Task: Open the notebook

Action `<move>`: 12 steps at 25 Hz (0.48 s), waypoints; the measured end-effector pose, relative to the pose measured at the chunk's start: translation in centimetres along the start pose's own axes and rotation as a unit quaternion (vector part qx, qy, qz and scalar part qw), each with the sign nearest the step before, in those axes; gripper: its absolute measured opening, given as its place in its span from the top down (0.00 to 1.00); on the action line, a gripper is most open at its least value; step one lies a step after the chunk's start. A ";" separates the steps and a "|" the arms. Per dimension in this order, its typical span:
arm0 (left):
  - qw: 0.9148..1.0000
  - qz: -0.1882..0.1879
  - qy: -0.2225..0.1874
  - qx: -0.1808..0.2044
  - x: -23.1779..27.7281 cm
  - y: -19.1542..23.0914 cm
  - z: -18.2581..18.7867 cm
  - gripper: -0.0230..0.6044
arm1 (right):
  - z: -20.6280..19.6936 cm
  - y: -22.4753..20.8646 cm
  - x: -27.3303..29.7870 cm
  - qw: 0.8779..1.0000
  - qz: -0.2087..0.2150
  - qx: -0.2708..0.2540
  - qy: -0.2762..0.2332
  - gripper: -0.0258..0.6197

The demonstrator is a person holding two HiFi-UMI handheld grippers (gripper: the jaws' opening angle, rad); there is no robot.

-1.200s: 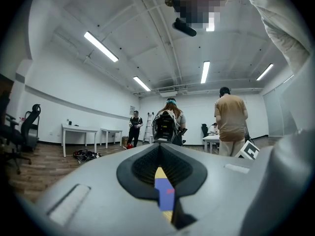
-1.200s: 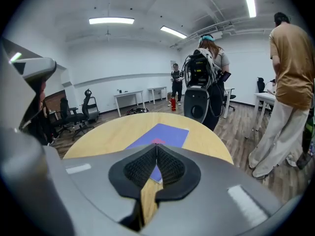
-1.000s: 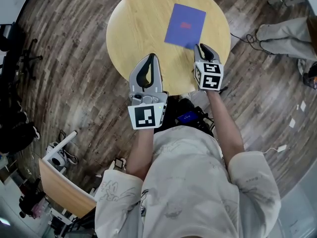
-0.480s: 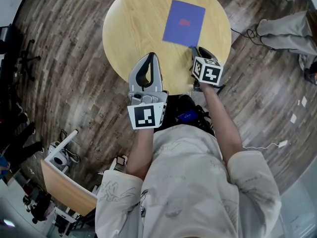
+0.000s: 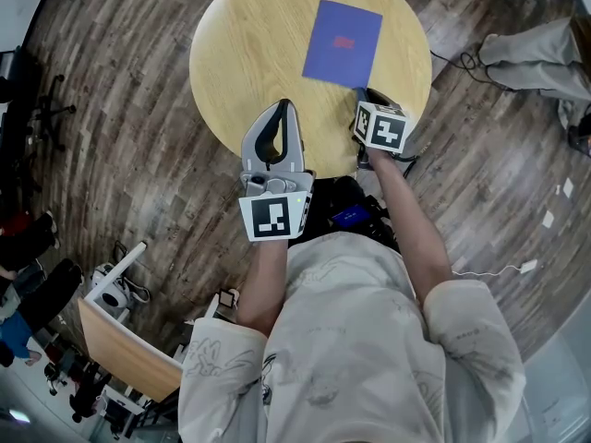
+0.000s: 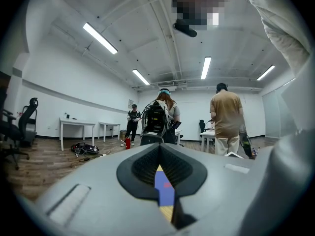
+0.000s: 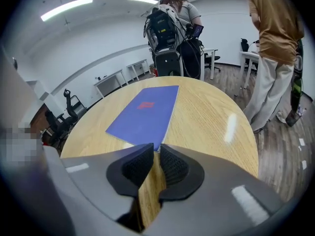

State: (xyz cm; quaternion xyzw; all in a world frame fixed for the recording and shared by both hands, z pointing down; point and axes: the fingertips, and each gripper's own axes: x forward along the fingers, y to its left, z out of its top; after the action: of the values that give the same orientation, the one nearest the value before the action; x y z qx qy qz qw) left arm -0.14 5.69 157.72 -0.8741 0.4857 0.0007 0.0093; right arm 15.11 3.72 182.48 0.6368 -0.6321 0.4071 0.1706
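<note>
Poised at the near corner of a thin blue soft-cover notebook (image 5: 343, 42) lying closed upper centre on a round pale wooden table (image 5: 247, 53), grey right gripper (image 5: 368, 91) with jaws together on nothing, grey left gripper (image 5: 282, 107) likewise; likely light, floppy, best caught by the cover's edge

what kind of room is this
Probably an open lab or office workspace: white desks along the wall, an office chair, and long strip lights on the ceiling.

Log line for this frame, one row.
phase: pre-grasp | notebook: closed, flat on round table | left tongs: shut, empty | right tongs: nearly shut, tips at notebook's near corner
</note>
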 end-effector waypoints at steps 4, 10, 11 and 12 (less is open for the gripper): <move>1.000 -0.001 0.000 0.002 0.0 0.1 0.0 0.93 | -0.2 -0.1 0.0 1.000 -0.014 -0.005 0.004 0.90; 1.000 -0.001 0.002 -0.002 0.6 0.2 1.5 0.93 | 1.3 0.3 -0.9 1.000 -0.019 -0.007 0.003 0.92; 1.000 -0.001 0.003 0.000 0.6 0.1 1.6 0.93 | 1.5 0.2 -1.1 1.000 -0.020 -0.006 0.002 0.92; 1.000 -0.001 0.003 0.001 0.6 0.1 1.8 0.93 | 1.7 0.2 -1.2 1.000 -0.021 -0.006 0.001 0.93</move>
State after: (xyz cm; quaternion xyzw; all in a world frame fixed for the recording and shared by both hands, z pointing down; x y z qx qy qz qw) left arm 0.04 5.18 155.95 -0.8746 0.4847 -0.0028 0.0087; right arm 15.64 3.28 180.48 0.6486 -0.6207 0.4003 0.1838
